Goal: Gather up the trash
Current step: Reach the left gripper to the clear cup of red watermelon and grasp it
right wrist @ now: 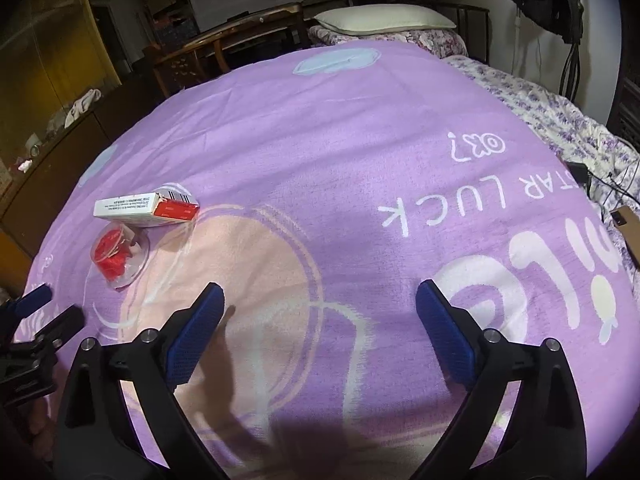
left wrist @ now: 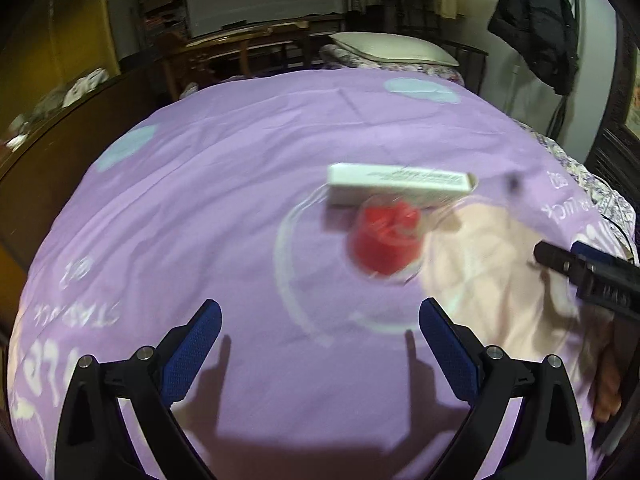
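A white and red carton box (left wrist: pixel 400 188) lies on the purple bedspread (left wrist: pixel 224 184), with a clear plastic cup holding red wrapper scraps (left wrist: pixel 386 242) just in front of it. My left gripper (left wrist: pixel 320 344) is open and empty, a short way in front of the cup. In the right wrist view the box (right wrist: pixel 146 208) and the cup (right wrist: pixel 116 258) lie at the far left. My right gripper (right wrist: pixel 320 332) is open and empty above the bedspread (right wrist: pixel 360 128), to the right of both. The right gripper also shows at the right edge of the left wrist view (left wrist: pixel 580 268).
A white pillow (right wrist: pixel 384 18) lies at the head of the bed. A wooden table (right wrist: pixel 224 36) stands behind the bed on the left. A dark jacket (left wrist: pixel 536 28) hangs at the back right. Cables and a small box (right wrist: pixel 624 216) lie at the bed's right edge.
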The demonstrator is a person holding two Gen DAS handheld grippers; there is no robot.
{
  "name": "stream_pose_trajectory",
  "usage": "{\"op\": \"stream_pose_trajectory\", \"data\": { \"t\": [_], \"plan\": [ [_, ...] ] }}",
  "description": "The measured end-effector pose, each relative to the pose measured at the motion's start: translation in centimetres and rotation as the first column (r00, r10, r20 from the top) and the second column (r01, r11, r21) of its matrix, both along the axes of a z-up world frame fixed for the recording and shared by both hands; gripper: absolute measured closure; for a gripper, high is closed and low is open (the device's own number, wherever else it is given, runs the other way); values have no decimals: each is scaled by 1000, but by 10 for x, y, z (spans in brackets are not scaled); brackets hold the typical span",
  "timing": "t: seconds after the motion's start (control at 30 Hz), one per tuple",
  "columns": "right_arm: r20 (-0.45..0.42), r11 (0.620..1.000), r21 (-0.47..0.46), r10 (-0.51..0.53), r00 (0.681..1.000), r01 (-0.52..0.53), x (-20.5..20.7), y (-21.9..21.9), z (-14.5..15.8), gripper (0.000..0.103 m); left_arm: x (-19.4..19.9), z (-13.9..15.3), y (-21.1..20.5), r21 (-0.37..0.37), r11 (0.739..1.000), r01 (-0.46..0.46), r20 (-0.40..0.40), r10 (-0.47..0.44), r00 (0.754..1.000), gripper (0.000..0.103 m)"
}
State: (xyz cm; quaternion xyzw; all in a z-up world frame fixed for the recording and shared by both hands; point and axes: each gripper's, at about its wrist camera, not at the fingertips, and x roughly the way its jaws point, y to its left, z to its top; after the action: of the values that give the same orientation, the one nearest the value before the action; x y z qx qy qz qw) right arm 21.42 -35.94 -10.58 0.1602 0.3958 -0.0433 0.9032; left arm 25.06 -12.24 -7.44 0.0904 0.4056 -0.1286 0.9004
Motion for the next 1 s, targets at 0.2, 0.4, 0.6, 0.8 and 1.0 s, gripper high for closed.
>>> {"op": "stream_pose_trajectory", "data": {
  "t": [0.2,0.4,0.6,0.8,1.0],
  "plan": [
    [10,1000,24,-3,1000,3,-1,-2,1,9,20,-8,-18,5,1000,2,-10,-2,1000,6],
    [12,1000,27,-7,1000,6,0,-3,1,9,36,-16,-24,3,1000,-18,-28,18,999,6],
    [23,998,62,-20,1000,19,-1,-8,-1,9,47,-16,-37,-2,1000,-12,-16,12,1000,6],
    [22,998,64,-21,1000,19,-1,-9,-1,9,61,-24,-23,17,996,-84,-36,84,996,6],
    [22,997,68,-22,1000,21,-1,-9,-1,9,56,-21,23,109,977,-183,52,178,983,5]
  ]
}}
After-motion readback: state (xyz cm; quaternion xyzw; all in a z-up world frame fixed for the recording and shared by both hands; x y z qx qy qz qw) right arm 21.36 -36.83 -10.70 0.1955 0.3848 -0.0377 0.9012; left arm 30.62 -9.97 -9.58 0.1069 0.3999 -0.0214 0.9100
